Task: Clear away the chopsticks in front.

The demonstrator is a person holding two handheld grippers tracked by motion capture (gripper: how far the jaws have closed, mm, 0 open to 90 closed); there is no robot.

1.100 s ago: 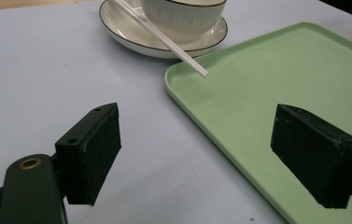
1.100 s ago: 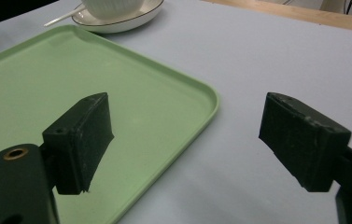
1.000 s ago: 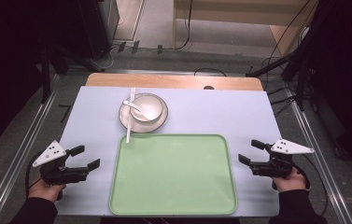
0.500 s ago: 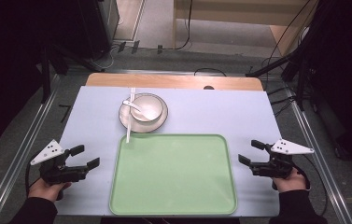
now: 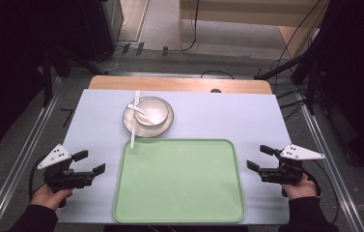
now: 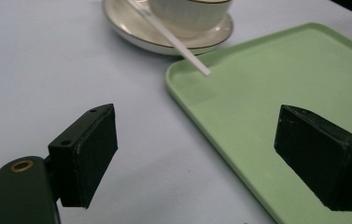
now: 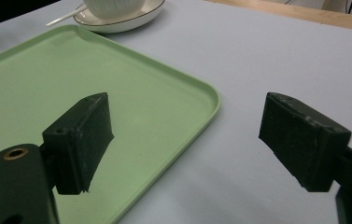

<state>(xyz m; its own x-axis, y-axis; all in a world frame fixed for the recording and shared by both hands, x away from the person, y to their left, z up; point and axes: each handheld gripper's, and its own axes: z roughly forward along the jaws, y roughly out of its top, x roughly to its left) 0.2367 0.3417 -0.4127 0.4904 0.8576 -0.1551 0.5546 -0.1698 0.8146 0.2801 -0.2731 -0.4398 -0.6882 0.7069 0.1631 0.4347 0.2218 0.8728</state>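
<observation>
The desk (image 5: 228, 116), covered in a pale blue sheet, carried everything. Largest on it was the green tray (image 5: 179, 181), lying bare at the near edge between the two hands. Just beyond the tray's far left corner sat a cream saucer (image 5: 131, 128) with a dark rim line, and on it a ribbed white bowl (image 5: 153, 112) with a white spoon (image 5: 136, 107) resting inside. A thin white stick (image 5: 134, 121) (a chopstick or stirrer, too slim to tell which) lay across the saucer, its near end reaching over the tray's rim.

The left tool (image 5: 90, 163) hung above the desk beside the tray's left edge, its jaws spread wide with nothing between them; the right tool (image 5: 259, 158) mirrored it beside the tray's right edge, likewise spread and holding nothing. Both were well apart from the crockery.

The bowl and saucer looked like glazed ceramic: stiff, fairly heavy for their size, slippery and liable to chip. The saucer's flared rim seemed the safest place to pinch, lifting level so the bowl would not slide. The stick looked light and likely to roll off; it would probably be best taken first, near its middle.
</observation>
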